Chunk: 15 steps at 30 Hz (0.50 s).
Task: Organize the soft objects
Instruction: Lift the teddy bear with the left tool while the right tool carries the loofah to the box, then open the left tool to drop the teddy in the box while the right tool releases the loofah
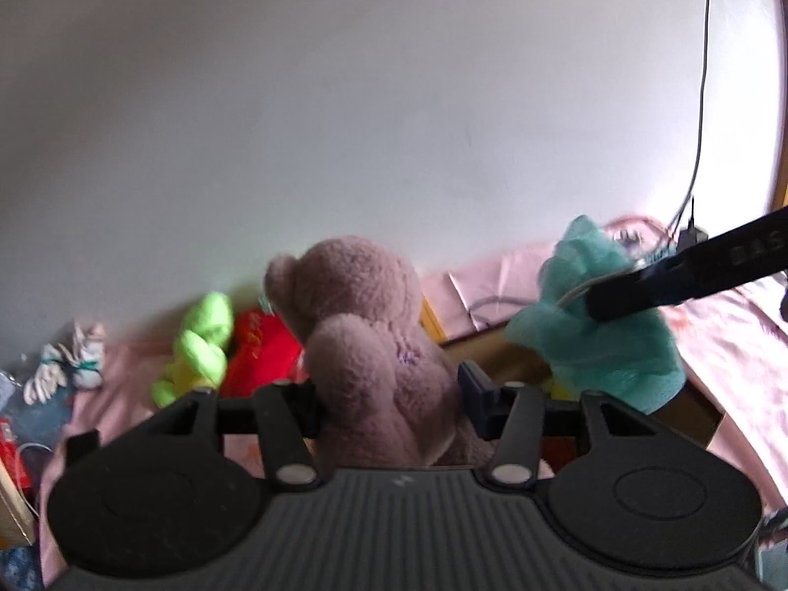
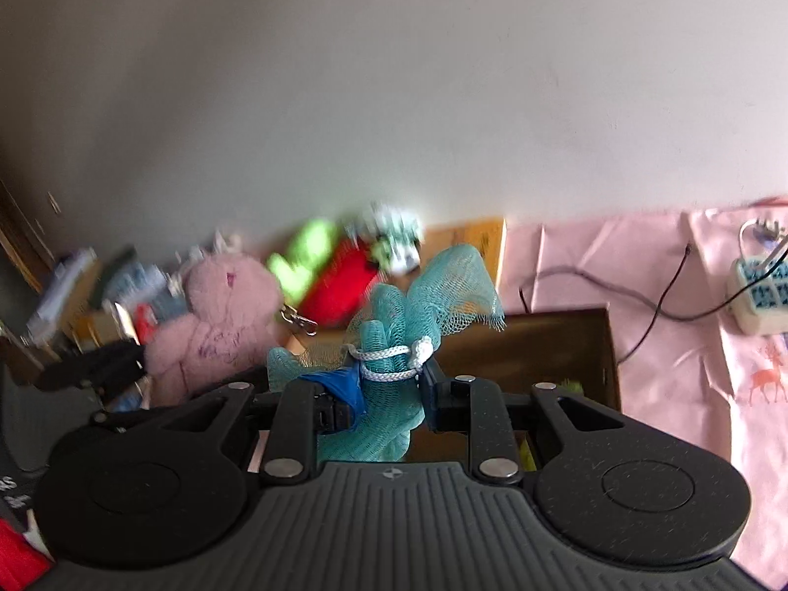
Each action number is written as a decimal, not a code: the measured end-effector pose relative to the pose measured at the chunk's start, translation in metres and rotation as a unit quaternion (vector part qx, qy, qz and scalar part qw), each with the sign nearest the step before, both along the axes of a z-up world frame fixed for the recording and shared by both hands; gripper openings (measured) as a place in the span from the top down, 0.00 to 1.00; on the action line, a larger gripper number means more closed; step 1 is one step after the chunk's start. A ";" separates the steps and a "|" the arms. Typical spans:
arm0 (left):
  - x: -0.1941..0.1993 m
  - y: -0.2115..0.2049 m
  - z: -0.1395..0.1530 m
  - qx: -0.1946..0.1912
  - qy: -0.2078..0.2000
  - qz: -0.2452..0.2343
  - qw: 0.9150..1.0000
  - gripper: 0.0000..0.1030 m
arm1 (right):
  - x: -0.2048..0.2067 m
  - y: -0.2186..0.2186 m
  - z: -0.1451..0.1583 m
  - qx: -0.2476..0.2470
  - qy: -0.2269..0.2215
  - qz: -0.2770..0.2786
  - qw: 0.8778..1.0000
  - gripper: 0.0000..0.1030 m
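My left gripper (image 1: 389, 394) is shut on a pink teddy bear (image 1: 367, 340) and holds it up in front of the wall. The bear also shows in the right wrist view (image 2: 216, 325) at the left. My right gripper (image 2: 381, 394) is shut on a teal mesh bath sponge (image 2: 423, 295) with a white cord (image 2: 389, 362), above an open cardboard box (image 2: 556, 344). In the left wrist view the sponge (image 1: 606, 325) hangs at the right, pinched by the right gripper's fingers (image 1: 689, 271). A green plush (image 1: 202, 344) and a red plush (image 1: 261, 349) lie behind the bear.
A pink sheet (image 2: 689, 344) covers the surface. A power strip (image 2: 761, 295) with a black cable (image 2: 655, 305) lies at the right. White gloves (image 1: 64, 364) and clutter lie at the left. A white wall stands behind.
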<state>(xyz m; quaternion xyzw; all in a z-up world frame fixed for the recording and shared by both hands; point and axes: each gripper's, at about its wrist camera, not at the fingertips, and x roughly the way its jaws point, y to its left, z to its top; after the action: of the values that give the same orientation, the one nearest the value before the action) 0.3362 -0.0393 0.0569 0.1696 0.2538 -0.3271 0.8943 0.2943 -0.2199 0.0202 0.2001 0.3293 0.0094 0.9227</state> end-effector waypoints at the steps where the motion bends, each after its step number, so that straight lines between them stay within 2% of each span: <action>1: 0.003 -0.001 -0.006 0.004 0.006 -0.001 1.000 0.49 | 0.008 0.000 -0.009 -0.003 0.015 0.000 1.000 0.95; 8: 0.029 -0.006 -0.051 0.030 0.063 0.003 0.998 0.49 | 0.039 0.002 -0.050 -0.018 0.055 -0.010 0.998 0.94; 11: 0.040 -0.009 -0.065 0.034 0.085 0.006 0.996 0.46 | 0.048 0.007 -0.061 -0.039 0.070 -0.010 0.997 0.89; 15: 0.052 -0.014 -0.081 0.047 0.094 0.011 0.994 0.42 | 0.061 0.003 -0.074 -0.040 0.085 -0.014 0.995 0.88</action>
<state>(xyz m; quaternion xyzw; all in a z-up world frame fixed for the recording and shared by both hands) 0.3879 -0.0534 -0.0243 0.1772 0.3538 -0.3198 0.8609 0.3552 -0.2165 -0.0543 0.1679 0.4039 -0.0340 0.8986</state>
